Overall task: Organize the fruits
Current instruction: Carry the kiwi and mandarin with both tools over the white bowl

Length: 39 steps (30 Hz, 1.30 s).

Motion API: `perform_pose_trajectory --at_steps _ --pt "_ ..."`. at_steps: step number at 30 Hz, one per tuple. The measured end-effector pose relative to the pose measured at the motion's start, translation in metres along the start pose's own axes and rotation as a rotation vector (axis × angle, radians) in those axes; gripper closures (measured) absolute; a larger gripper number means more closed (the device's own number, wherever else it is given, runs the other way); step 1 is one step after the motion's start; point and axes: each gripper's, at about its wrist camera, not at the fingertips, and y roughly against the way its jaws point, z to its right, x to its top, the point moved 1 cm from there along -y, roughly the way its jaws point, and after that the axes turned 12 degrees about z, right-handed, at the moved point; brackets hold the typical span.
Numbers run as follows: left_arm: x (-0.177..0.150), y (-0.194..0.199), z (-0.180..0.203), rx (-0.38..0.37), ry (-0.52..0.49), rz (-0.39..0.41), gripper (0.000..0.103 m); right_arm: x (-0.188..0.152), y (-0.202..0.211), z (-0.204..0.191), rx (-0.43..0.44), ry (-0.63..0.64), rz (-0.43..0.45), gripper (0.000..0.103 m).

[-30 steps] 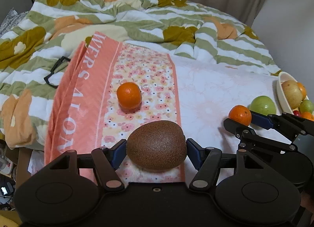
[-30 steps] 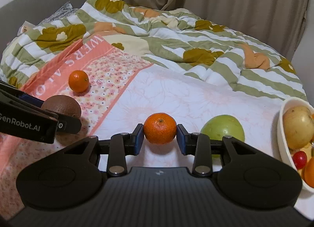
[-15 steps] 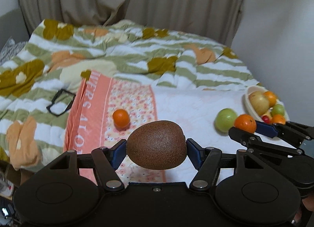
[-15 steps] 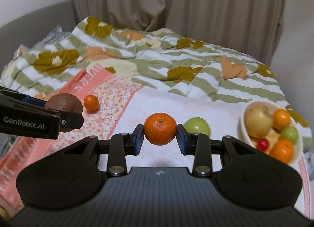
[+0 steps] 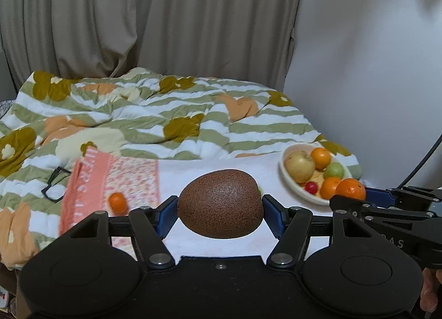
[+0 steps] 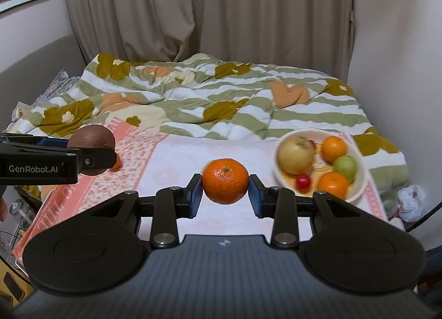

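Note:
My left gripper (image 5: pixel 220 215) is shut on a brown kiwi (image 5: pixel 220 203) and holds it high above the bed. My right gripper (image 6: pixel 225 193) is shut on an orange tangerine (image 6: pixel 225 181), also lifted; it shows at the right of the left wrist view (image 5: pixel 350 189). A cream bowl (image 6: pixel 356 193) on the bed's right side holds a yellow apple (image 6: pixel 295 154), oranges, a green fruit and a red one. Another tangerine (image 5: pixel 118 202) lies on the pink floral cloth (image 5: pixel 132 175). The green apple is hidden behind the held fruit.
A striped flowered quilt (image 5: pixel 171 120) covers the far bed. Black glasses (image 5: pixel 55 188) lie left of the cloth. Curtains (image 6: pixel 207 15) and a wall stand behind. A white bag (image 6: pixel 411 203) lies off the bed's right edge.
Both grippers have risen and pulled back with their fruit held, so the bed looks smaller and the whole bowl has come into view at the right.

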Motion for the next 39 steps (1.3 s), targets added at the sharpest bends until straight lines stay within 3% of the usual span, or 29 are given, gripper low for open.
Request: perform_pose_trajectory --at_steps 7,13,19,27,39 --pt "0.004 -0.018 0.071 0.014 0.030 0.018 0.034 0.004 0.009 0.077 0.031 0.045 0.007 0.052" --pt "0.007 -0.055 0.130 0.015 0.048 0.015 0.034 0.010 0.000 0.143 0.049 0.085 0.001 0.052" --pt "0.008 -0.098 0.165 0.017 0.060 -0.026 0.034 0.015 -0.020 0.193 0.054 0.096 -0.018 0.052" --pt "0.002 -0.165 0.187 0.003 0.021 -0.118 0.034 0.017 -0.058 0.229 0.035 0.056 -0.053 0.052" --pt "-0.012 -0.238 0.207 -0.074 -0.011 -0.256 0.034 0.012 -0.100 0.250 -0.024 0.003 -0.117 0.052"
